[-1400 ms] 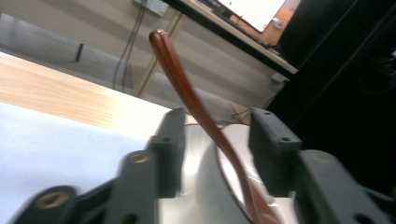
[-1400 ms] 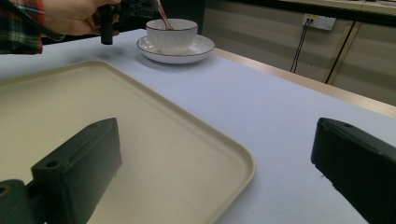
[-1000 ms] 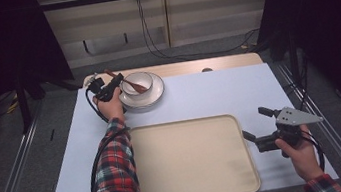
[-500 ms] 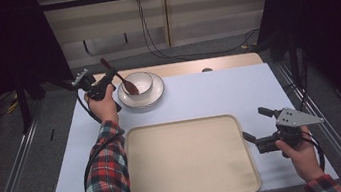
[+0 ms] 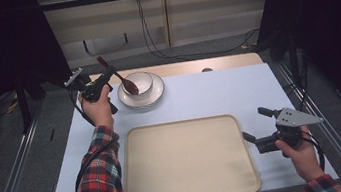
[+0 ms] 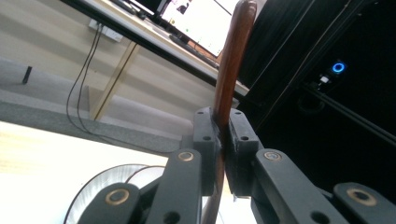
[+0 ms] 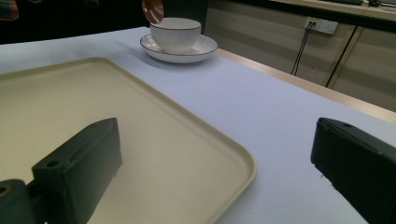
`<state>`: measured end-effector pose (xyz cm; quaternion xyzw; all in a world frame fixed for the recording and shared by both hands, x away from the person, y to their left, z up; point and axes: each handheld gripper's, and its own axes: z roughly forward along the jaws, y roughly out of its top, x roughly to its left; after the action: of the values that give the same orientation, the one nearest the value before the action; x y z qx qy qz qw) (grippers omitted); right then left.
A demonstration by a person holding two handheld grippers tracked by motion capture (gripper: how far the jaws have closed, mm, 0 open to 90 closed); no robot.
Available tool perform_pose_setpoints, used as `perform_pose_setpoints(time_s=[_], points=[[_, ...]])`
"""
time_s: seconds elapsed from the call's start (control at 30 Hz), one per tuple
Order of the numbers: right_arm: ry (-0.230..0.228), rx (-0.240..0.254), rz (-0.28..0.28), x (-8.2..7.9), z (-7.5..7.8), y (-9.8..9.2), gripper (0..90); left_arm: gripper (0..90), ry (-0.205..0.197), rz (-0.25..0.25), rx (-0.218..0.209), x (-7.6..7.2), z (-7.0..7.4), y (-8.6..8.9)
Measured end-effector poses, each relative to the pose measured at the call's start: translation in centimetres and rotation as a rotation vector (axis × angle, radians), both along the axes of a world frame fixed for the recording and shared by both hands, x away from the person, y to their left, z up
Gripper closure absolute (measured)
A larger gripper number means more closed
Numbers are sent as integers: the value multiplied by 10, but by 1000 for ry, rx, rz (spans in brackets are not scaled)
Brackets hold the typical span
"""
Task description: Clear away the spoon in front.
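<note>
A brown wooden spoon is clamped by its handle in my left gripper, which is shut on it. The spoon head hangs over the left rim of a white ribbed bowl that stands on a white plate at the far left of the table. In the left gripper view the handle rises between the closed jaws, with the plate below. My right gripper stands open at the right edge of the beige tray, nothing between its jaws. The right gripper view shows the bowl and the tray.
A pale blue mat covers the wooden table. Cables run along the floor behind the table's far edge. Metal rails flank the table on both sides.
My left gripper has lifted the spoon out of the bowl and drawn up and to the left. The right gripper has stayed put.
</note>
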<state>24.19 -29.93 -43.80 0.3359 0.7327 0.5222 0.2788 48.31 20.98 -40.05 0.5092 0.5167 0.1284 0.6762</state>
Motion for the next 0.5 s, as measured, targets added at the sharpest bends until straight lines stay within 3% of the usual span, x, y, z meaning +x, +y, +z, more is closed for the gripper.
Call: perform_pose_setpoints(time_s=[0.13, 0.5], points=[[-2, -3, -4, 0, 0, 0, 15, 844, -8, -2, 7, -4, 7, 2], [-7, 3, -6, 1, 0, 0, 15, 844, -5, -94, 14, -19, 18, 1]])
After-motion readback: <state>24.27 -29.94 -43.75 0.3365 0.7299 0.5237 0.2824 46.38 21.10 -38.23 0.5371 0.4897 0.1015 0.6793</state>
